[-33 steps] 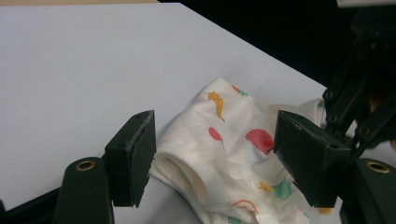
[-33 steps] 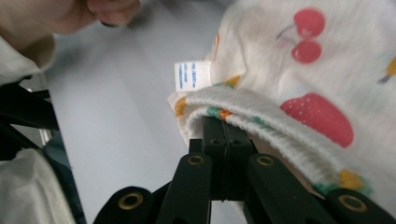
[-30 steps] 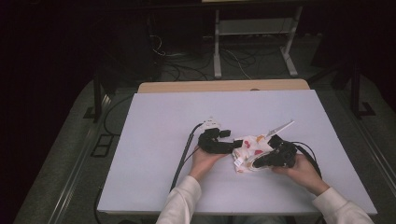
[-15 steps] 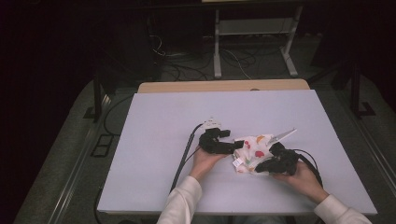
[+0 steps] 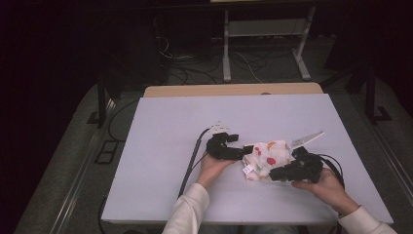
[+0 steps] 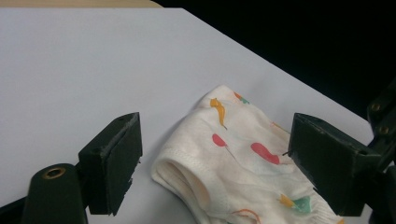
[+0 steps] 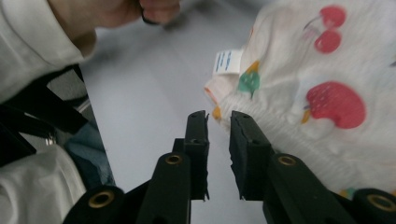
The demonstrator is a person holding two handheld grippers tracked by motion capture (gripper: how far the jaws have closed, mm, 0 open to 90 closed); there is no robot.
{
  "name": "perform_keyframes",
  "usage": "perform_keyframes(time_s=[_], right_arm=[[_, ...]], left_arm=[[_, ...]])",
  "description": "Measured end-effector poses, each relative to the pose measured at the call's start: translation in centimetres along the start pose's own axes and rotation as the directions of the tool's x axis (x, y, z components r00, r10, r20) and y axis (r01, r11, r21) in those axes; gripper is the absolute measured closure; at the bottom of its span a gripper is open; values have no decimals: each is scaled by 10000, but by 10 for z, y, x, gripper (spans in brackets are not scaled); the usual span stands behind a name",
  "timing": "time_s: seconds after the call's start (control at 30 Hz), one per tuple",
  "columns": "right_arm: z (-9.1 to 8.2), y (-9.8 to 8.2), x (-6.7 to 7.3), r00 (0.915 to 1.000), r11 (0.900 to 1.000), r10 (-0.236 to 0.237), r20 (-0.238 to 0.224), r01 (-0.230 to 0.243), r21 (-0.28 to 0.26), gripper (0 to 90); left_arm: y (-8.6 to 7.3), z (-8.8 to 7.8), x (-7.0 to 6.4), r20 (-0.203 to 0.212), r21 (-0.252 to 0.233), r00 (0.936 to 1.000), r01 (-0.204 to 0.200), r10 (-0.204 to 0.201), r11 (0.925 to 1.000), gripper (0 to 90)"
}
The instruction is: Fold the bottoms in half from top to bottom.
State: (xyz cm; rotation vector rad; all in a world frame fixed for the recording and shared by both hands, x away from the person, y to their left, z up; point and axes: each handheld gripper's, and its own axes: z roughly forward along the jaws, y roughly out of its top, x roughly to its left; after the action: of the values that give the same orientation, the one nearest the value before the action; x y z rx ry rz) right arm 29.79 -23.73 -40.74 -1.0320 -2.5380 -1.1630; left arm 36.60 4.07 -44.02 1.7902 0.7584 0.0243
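Note:
A small white garment [image 5: 268, 157] printed with red, orange and green fruit lies folded on the white table [image 5: 165, 131]. My left gripper [image 5: 246, 150] lies at its left end and is open. Its jaws have just been opening and stand wide on either side of the garment's rolled edge [image 6: 187, 172] without pressing it. My right gripper [image 5: 273, 174] rests at the garment's near right side. Its jaws have just been opening, and a narrow gap with nothing in it shows between them [image 7: 218, 122], beside the ribbed hem [image 7: 280, 130].
A sewn-in label [image 7: 228, 61] sticks out of the garment's hem. A black cable [image 5: 191, 163] trails from the left gripper toward the table's near edge. A wooden strip [image 5: 234, 90] runs along the far edge. Bare table stretches to the left and behind.
My right gripper has let go of the garment's hem and drawn back to the right, toward the person. The garment has settled flat. The left gripper has stayed in place.

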Motion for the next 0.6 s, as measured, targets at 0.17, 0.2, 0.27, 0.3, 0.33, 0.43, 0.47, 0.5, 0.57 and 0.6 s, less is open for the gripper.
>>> perform_keyframes(time_s=[0.17,0.2,0.27,0.3,0.33,0.43,0.47,0.5,0.57,0.6], right_arm=[[-15,6,-4,9998,9993,-118,152,123,-363,561],[-15,6,-4,9998,9993,-118,152,123,-363,561],[-18,6,-6,9995,9987,-101,289,115,-499,501],[-20,7,-9,9996,9982,-15,283,32,-599,434],[-21,7,-10,9995,9979,-15,301,34,-642,407],[-23,8,-15,9987,9973,111,489,-74,-736,281],[-23,9,-16,9978,9969,114,660,-61,-789,232],[-23,9,-16,9978,9969,114,660,-61,-789,232],[-25,10,-21,9955,9960,169,936,-85,-890,138],[-25,11,-23,9953,9959,181,950,-96,-896,136]], left_arm=[[1,-1,0,29,43,10000,19,-19,10000,157],[1,-1,0,29,43,10000,19,-19,10000,154],[1,-1,0,36,106,10000,4,-4,9999,147],[2,0,0,58,158,10000,-5,4,9999,142],[2,0,0,64,165,10000,-30,29,9999,140],[3,0,-1,72,179,10000,-16,15,9998,134],[3,0,-1,72,179,10000,-16,15,9998,131],[3,0,0,58,209,10000,-16,15,9998,131],[2,0,0,-3,365,10000,-5,5,9993,101],[2,0,1,-19,393,10000,6,-5,9992,91]])
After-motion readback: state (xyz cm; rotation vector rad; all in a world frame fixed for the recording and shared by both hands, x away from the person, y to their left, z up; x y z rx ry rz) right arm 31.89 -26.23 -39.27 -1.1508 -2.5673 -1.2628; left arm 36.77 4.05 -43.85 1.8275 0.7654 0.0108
